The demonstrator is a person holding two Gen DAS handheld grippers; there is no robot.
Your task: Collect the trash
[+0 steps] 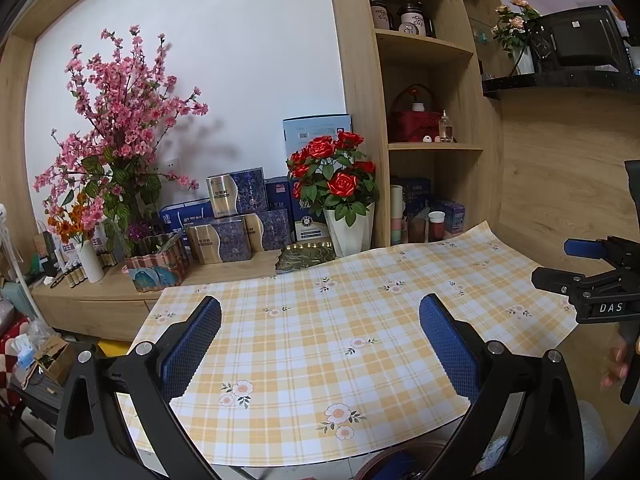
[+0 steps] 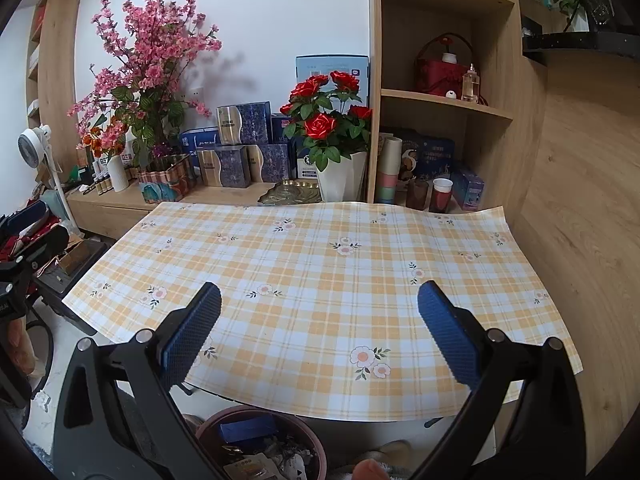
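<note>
Left gripper (image 1: 320, 344): bottom centre of left wrist view, blue pads spread wide apart, nothing between; hangs over checked tablecloth (image 1: 340, 332).

Right gripper (image 2: 320, 332): bottom centre of right wrist view, pads likewise wide apart, empty; also seen at right edge of left wrist view, w/ fingers of a hand (image 1: 616, 364) just below it.

Tablecloth: yellow-white plaid w/ small flower print, fills mid frame in both views, bare of loose items.

Trash bin (image 2: 264, 444): round, brown-rimmed, bottom centre of right wrist view, below near edge of cloth, between the two fingers. Holds trash (image 2: 260, 456): blue box, crumpled wrappers, a printed packet. Rim only partly seen at bottom of left wrist view.

Beyond cloth, upper centre: red roses in white pot (image 2: 332, 136), touching far edge of cloth; greenish dish (image 2: 292, 194) just beside pot, to its left.

Upper left: pink blossom arrangement (image 2: 152, 48), blue-gold boxes (image 2: 244, 148) stacked beside it, white ribbed vase (image 2: 117, 174).

Upper right: wooden shelf unit (image 2: 444, 100) w/ red basket, glass bottle, stacked cups.

Far left edge of right wrist view: small white fan (image 2: 34, 142).
</note>
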